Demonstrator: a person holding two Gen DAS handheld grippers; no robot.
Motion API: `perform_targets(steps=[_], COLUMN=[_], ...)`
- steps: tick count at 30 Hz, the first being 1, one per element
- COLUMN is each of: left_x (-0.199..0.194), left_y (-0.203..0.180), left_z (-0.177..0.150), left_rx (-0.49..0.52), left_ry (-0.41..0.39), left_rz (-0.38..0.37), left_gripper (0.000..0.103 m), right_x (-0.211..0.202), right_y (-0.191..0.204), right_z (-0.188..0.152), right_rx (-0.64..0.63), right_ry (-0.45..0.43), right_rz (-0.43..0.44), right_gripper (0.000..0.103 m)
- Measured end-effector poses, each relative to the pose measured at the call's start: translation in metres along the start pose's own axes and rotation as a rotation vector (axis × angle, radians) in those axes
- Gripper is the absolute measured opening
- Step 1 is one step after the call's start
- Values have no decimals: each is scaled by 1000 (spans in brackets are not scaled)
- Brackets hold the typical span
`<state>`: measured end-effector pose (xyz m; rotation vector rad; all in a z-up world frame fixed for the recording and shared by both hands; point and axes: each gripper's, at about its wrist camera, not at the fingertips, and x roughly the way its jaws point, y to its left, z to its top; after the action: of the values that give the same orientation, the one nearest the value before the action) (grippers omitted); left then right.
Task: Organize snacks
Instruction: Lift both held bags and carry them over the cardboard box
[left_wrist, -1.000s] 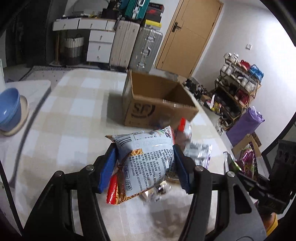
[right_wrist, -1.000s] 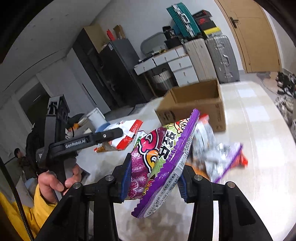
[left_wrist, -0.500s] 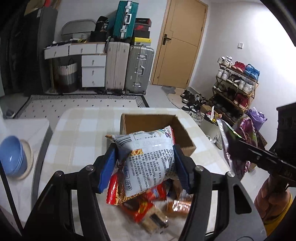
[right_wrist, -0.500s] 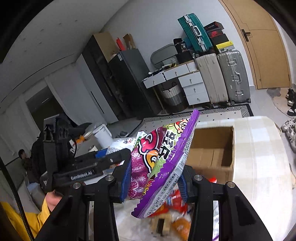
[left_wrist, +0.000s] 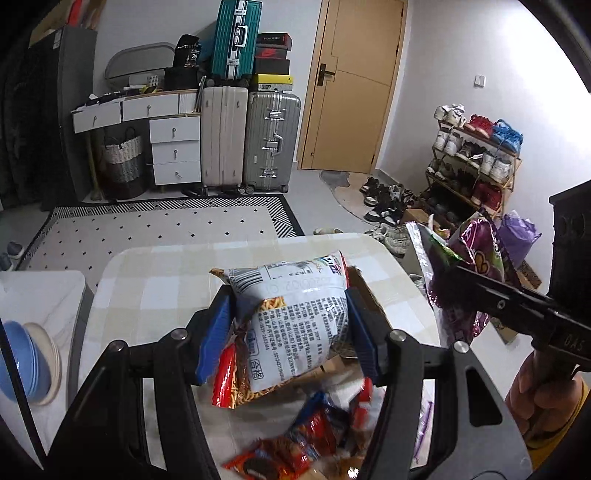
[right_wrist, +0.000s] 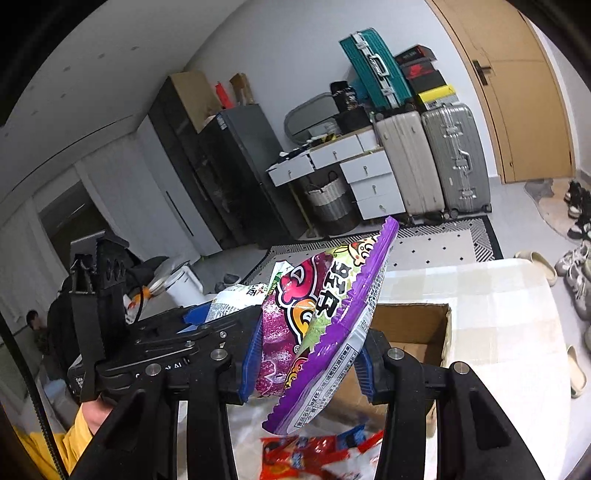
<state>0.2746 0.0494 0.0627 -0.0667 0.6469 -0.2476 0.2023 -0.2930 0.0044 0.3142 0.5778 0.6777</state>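
Note:
My left gripper (left_wrist: 288, 332) is shut on a white and red snack bag (left_wrist: 291, 325), held high above the table. My right gripper (right_wrist: 306, 358) is shut on a purple snack bag (right_wrist: 325, 332), also held high; that bag also shows at the right of the left wrist view (left_wrist: 469, 266). An open cardboard box (right_wrist: 417, 332) sits on the checked table (right_wrist: 498, 314) below and just beyond both bags; in the left wrist view only its corner (left_wrist: 364, 290) shows behind the bag. Loose red snack packs (left_wrist: 295, 443) lie on the table under the grippers.
Stacked blue bowls (left_wrist: 22, 362) stand on a side surface at the left. The left gripper body (right_wrist: 155, 347) shows close to the right one. Suitcases (left_wrist: 251, 140), drawers, a door and a shoe rack (left_wrist: 476, 158) line the room beyond the table's far edge.
Both grippers have risen with their bags, so the table and box now lie lower in view. The two grippers have come closer together above the box.

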Motion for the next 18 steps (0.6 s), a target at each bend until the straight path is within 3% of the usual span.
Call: perform_targets(steps=[6,8,18], left_x=[68,92,180], left_y=[2,3,8], left_z=[24,27,14], left_rx=[3,17,41], left_ry=[56,63,168], left_rz=[12,53,36], left_gripper=[57,57,58], right_x=[35,48,99], right_y=[-26,-33,-60], right_z=[10,8,-13], right_rx=[20,21,10], right_ry=[48,73,210], right_rz=[-43,-53,-123], right_gripper=[43,43,43])
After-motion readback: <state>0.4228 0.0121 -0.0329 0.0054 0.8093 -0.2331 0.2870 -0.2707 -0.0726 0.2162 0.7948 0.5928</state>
